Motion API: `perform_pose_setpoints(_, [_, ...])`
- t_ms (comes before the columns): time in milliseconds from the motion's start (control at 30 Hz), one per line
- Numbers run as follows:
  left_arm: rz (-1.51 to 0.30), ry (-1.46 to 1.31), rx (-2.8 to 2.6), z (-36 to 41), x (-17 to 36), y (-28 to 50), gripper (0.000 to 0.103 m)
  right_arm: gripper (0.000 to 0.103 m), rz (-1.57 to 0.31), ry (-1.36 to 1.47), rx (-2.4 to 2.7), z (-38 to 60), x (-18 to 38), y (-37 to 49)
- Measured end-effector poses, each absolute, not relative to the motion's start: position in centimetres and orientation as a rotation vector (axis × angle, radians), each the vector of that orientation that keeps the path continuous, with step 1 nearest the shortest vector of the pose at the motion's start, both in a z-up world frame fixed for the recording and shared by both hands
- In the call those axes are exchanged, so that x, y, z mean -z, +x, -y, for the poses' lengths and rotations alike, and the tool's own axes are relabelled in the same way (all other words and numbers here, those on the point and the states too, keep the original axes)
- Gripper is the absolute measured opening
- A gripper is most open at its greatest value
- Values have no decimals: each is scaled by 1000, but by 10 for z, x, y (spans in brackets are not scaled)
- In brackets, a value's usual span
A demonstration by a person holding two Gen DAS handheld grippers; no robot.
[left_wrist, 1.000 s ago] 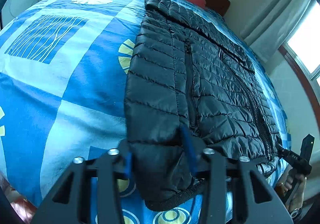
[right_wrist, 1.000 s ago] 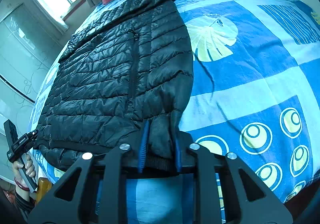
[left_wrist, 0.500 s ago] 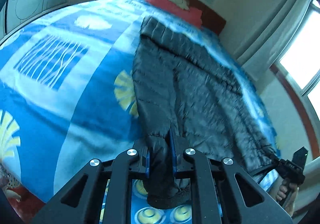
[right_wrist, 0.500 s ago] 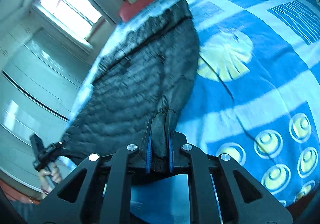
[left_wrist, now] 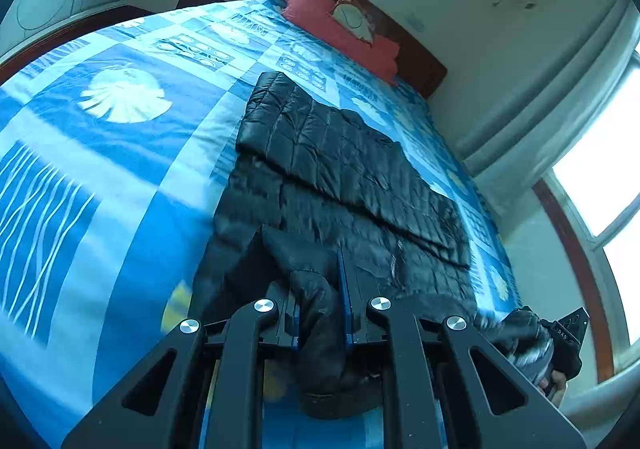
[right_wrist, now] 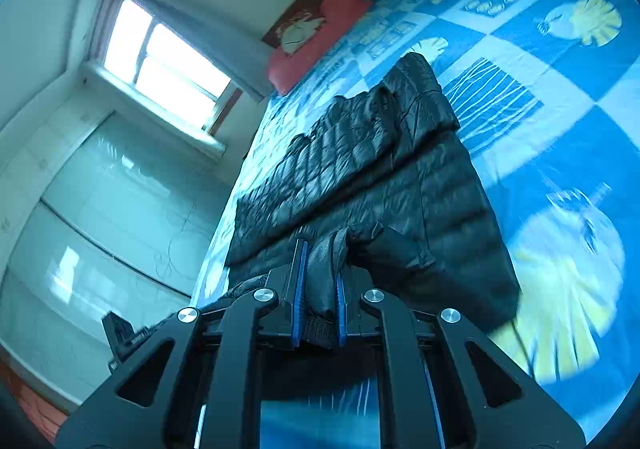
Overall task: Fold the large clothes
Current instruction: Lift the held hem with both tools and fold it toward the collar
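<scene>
Right now both claws are clenched on the hem of a black quilted jacket (left_wrist: 344, 185) that lies lengthwise on a bed with a blue patterned bedspread (left_wrist: 120, 153). Seen from its own wrist camera, the left claw (left_wrist: 320, 313) pinches a bunched fold of the jacket's lower corner between its blue-lined fingers (left_wrist: 343, 289), the fabric drooping past the jaws toward the camera. The right claw (right_wrist: 319, 297) grips the opposite hem corner the same way, a gathered wad of dark fabric squeezed between its blue pads (right_wrist: 299, 289).

Both gripped corners look raised off the bedspread, though the motion blur along the near edge makes that hard to confirm. The far part of the jacket lies flat on the bed, with a sleeve folded across the body as a long diagonal band.

At the head of the bed a red pillow (left_wrist: 340, 33) rests against a dark wooden headboard (left_wrist: 416, 57). A bright window (right_wrist: 160, 61) shows in the right wrist view, and the right claw's handle, held by a hand (left_wrist: 556, 381), appears at the lower right of the left wrist view.
</scene>
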State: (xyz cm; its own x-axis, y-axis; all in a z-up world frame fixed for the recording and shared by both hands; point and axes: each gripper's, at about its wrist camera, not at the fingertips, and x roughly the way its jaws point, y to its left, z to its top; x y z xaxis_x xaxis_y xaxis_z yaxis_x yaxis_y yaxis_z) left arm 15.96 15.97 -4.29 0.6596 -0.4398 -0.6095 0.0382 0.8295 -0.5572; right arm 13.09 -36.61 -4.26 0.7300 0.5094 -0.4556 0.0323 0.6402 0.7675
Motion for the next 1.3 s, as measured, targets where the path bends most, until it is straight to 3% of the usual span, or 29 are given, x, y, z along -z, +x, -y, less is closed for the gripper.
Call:
perform_pose_setpoints(400, [-906, -533, 250, -143, 74, 274, 15, 12, -804, 877, -212, 371, 85, 242])
perform_pose_setpoints(867, [-836, -530, 254, -129, 32, 387, 15, 12, -730, 914, -259, 385, 48, 375])
perform_pose_setpoints(1300, [-919, -441, 184, -114, 90, 487, 17, 12, -859, 899, -160, 386, 113, 479])
